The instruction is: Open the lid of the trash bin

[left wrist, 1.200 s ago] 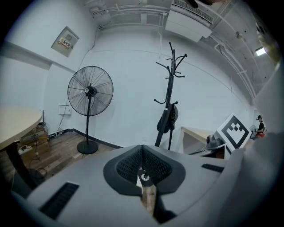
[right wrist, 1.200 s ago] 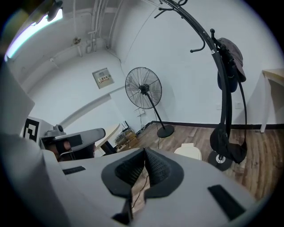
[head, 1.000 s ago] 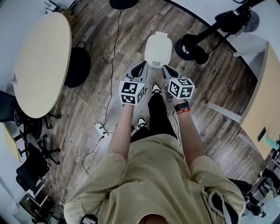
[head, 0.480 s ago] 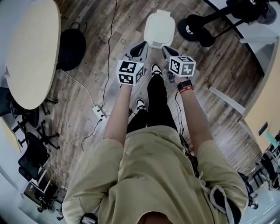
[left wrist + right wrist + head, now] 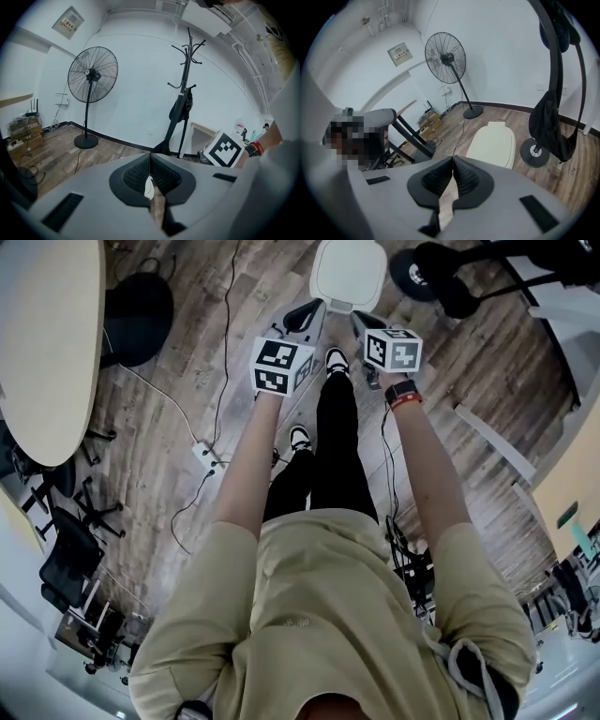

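Approach step: both grippers near the shut trash bin, lid not yet touched.

L gripper (image 5: 307,312) has jaws pressed together, nothing btwn them; its own view looks past the bin at a fan (image 5: 93,75) and coat stand (image 5: 183,93). Trash bin (image 5: 349,273) stands on the wood floor (image 5: 192,352) just ahead of the person's shoe (image 5: 336,360), beyond and btwn both grippers, lid (image 5: 493,143) flat down. R gripper (image 5: 362,322) likewise has jaws together, empty, aimed toward the lid. Next move, as I judge it: lower one gripper to the lid's front edge, hook under the lip, lift up & back. Vs 1 s ago: bin sits higher in the head view, now at the top edge, and both grippers are closer to it, so the person has stepped fwd.
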A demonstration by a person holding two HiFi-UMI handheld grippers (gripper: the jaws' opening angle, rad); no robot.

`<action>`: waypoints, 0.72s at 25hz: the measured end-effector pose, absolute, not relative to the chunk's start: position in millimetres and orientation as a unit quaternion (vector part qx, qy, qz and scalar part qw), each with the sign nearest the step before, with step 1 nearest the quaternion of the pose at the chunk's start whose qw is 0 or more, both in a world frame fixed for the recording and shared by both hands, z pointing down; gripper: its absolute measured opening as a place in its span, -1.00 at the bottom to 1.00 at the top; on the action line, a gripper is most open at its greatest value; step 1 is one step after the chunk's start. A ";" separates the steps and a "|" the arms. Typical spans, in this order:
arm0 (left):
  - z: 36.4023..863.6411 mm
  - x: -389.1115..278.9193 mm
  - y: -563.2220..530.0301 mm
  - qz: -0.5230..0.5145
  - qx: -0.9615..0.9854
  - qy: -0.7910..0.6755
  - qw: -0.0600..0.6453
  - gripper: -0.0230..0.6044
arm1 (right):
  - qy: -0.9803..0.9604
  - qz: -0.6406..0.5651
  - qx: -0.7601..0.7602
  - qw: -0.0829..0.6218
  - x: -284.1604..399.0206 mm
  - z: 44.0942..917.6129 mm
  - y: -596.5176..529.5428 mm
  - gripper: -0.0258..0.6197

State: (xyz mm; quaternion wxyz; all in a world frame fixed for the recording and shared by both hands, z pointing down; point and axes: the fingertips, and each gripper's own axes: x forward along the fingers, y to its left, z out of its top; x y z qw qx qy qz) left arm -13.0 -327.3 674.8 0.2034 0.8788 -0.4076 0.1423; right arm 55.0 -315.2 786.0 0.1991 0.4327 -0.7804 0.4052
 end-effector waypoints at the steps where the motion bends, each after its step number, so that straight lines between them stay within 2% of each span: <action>1: 681.5 -13.1 -329.6 0.143 0.878 -0.408 0.205 -0.85 | -0.780 0.405 0.431 0.204 55.1 793.8 -316.6 -0.92; 18: 795.3 -21.8 -364.4 0.156 0.871 -0.413 0.217 -0.85 | -0.773 0.422 0.399 0.256 46.6 918.4 -345.4 -0.92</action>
